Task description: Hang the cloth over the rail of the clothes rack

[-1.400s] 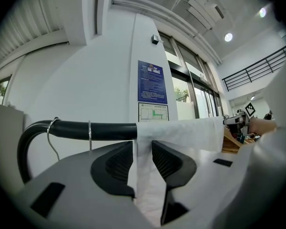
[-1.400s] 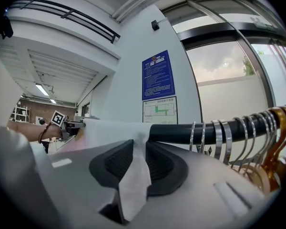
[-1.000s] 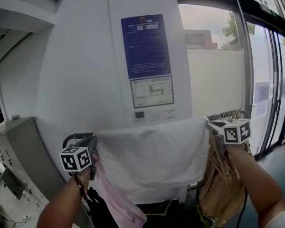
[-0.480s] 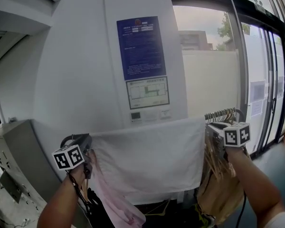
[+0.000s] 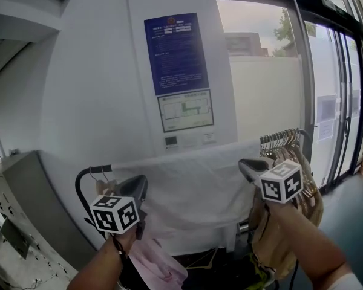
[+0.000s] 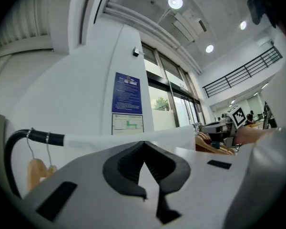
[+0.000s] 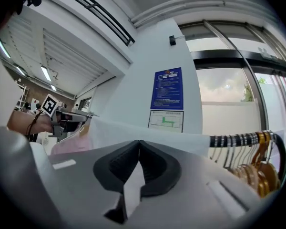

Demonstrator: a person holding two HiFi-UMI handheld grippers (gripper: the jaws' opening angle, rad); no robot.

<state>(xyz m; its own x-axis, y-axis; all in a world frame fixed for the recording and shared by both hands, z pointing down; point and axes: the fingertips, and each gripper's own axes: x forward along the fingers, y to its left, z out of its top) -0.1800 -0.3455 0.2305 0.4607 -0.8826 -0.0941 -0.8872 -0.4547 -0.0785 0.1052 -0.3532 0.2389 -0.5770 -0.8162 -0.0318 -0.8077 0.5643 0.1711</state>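
Observation:
The white cloth (image 5: pixel 193 186) hangs draped over the black rail (image 5: pixel 88 173) of the clothes rack, spread flat between both ends. My left gripper (image 5: pixel 141 183) is in front of the cloth's left part, apart from it, jaws shut and empty. In the left gripper view its tips (image 6: pixel 143 145) meet below the cloth's top edge (image 6: pixel 109 140). My right gripper (image 5: pixel 244 165) hovers near the cloth's right edge and holds nothing. Its jaws are closing, and in the right gripper view the tips (image 7: pixel 139 144) meet with nothing between them, the cloth (image 7: pixel 133 130) beyond.
Several wooden hangers (image 5: pixel 290 153) crowd the rail's right end. A pink garment (image 5: pixel 151 261) hangs under the cloth at the left. Behind the rack is a white wall with a blue poster (image 5: pixel 175 53). A grey cabinet (image 5: pixel 24 192) stands left, glass doors (image 5: pixel 339 101) right.
Both grippers have left the cloth's upper corners and drawn back toward me, the left down and rightward, the right leftward. The cloth stays hung over the rail.

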